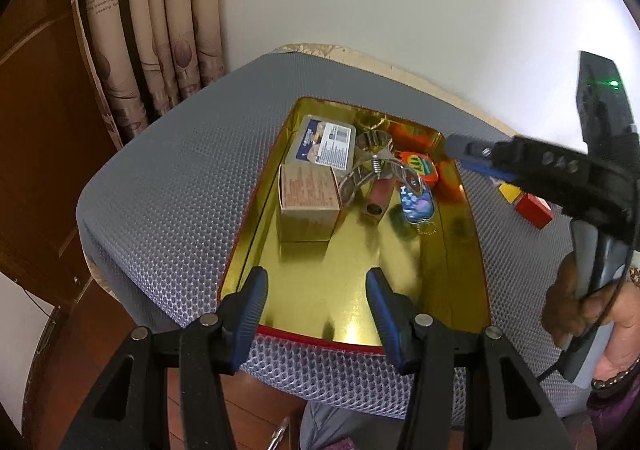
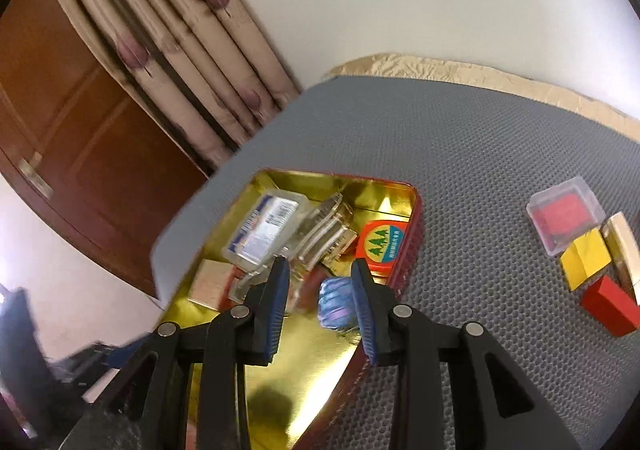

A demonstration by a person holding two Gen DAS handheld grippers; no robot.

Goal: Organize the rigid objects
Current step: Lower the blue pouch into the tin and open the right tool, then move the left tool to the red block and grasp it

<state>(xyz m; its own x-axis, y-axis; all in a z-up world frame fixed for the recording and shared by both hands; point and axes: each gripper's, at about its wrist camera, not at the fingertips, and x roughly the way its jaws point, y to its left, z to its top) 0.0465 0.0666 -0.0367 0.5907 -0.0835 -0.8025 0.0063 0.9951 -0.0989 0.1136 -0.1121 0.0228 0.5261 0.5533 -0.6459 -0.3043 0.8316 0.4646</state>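
Note:
A gold-lined tin tray point(image 1: 352, 314) with a red rim sits on a grey mat point(image 1: 172, 186). In it lie a clear plastic case point(image 1: 326, 148), a cardboard box point(image 1: 308, 196), a metal clamp point(image 1: 374, 170), an orange round tin point(image 1: 418, 166) and a blue keychain point(image 1: 416, 204). My left gripper point(image 1: 316, 290) is open and empty over the tray's near end. My right gripper point(image 2: 320, 278) is open above the tray point(image 2: 304, 362), with the blue keychain point(image 2: 336, 304) lying between its fingers. Red and yellow blocks point(image 2: 588, 266) lie on the mat to the right.
A clear box with red contents point(image 2: 564, 210) and a pale wooden block point(image 2: 622, 250) sit beside the blocks. A red block point(image 2: 608, 306) lies nearest. A curtain point(image 1: 160, 10) and a wooden door point(image 2: 80, 122) stand at the left; a white wall is behind.

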